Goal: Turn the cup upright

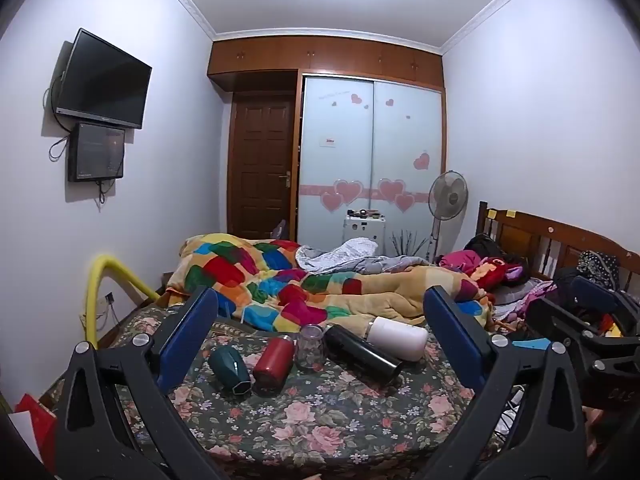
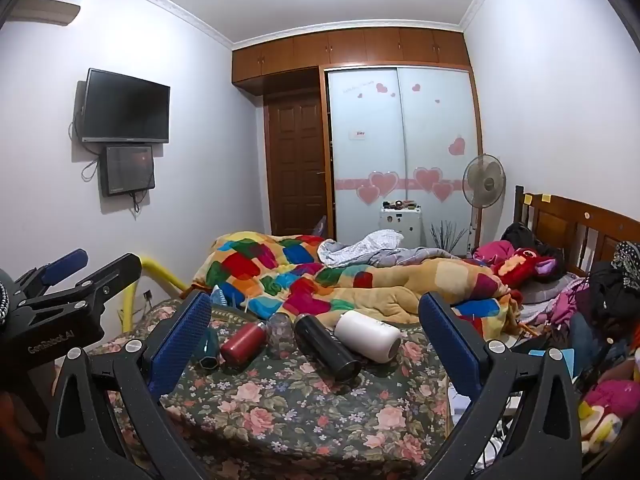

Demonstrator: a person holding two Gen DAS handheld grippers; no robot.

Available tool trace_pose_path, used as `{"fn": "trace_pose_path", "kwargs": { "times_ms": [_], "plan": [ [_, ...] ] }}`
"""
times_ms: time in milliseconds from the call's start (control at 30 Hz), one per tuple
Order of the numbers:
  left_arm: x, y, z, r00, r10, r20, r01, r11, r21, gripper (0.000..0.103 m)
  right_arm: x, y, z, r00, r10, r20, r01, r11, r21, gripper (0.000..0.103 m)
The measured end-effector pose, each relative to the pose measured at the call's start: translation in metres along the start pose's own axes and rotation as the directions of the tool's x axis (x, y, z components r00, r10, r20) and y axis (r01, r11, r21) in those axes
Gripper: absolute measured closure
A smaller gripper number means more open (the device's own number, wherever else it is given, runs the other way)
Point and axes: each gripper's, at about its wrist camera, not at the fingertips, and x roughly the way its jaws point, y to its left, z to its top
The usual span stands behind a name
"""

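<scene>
Several cups lie on their sides on the floral bedspread [image 1: 320,420]: a dark teal cup [image 1: 230,368], a red cup [image 1: 274,362], a black tumbler [image 1: 362,352] and a white cup [image 1: 398,338]. A clear glass jar [image 1: 309,346] stands among them. My left gripper [image 1: 320,312] is open and empty, held back from the cups. In the right wrist view the same row shows: teal cup [image 2: 209,354], red cup [image 2: 242,344], glass jar [image 2: 280,334], black tumbler [image 2: 326,346], white cup [image 2: 368,336]. My right gripper [image 2: 316,312] is open and empty, also short of them.
A colourful patchwork quilt [image 1: 280,280] is heaped behind the cups. Clothes and a red plush toy [image 2: 524,264] lie by the wooden headboard [image 2: 580,224] on the right. A yellow tube [image 1: 104,280] stands at the bed's left edge. The left gripper's body [image 2: 52,308] shows at left.
</scene>
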Motion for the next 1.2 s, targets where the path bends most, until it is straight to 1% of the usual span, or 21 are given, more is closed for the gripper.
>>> {"fn": "trace_pose_path", "kwargs": {
  "times_ms": [167, 200, 300, 467, 1033, 1200],
  "plan": [
    [0.0, -0.003, -0.001, 1.0, 0.016, 0.002, -0.016, 1.0, 0.008, 0.0, -0.001, 0.0, 0.0, 1.0, 0.0, 0.003, 0.0, 1.0, -0.003, 0.0],
    [0.001, -0.009, -0.001, 1.0, 0.011, -0.001, -0.011, 1.0, 0.02, 0.0, 0.0, 0.0, 0.0, 1.0, -0.001, 0.001, 0.001, 1.0, -0.004, 0.0],
    [-0.002, 0.0, 0.006, 1.0, -0.012, -0.003, 0.012, 1.0, -0.001, 0.0, -0.001, 0.0, 0.0, 1.0, 0.0, 0.003, 0.0, 1.0, -0.003, 0.0],
    [-0.004, -0.003, 0.011, 1.0, -0.014, -0.001, 0.014, 1.0, 0.008, 0.0, -0.001, 0.0, 0.0, 1.0, 0.002, 0.005, -0.002, 1.0, 0.0, 0.0],
    [-0.005, -0.004, 0.004, 1.0, -0.011, 0.004, 0.011, 1.0, 0.01, 0.0, -0.004, -0.003, 0.002, 1.0, 0.016, 0.006, -0.016, 1.0, 0.005, 0.0],
    [-0.004, 0.0, 0.001, 1.0, -0.001, 0.004, 0.001, 1.0, 0.009, 0.0, -0.004, 0.005, 0.004, 1.0, 0.03, 0.006, -0.03, 1.0, 0.004, 0.0]
  ]
}}
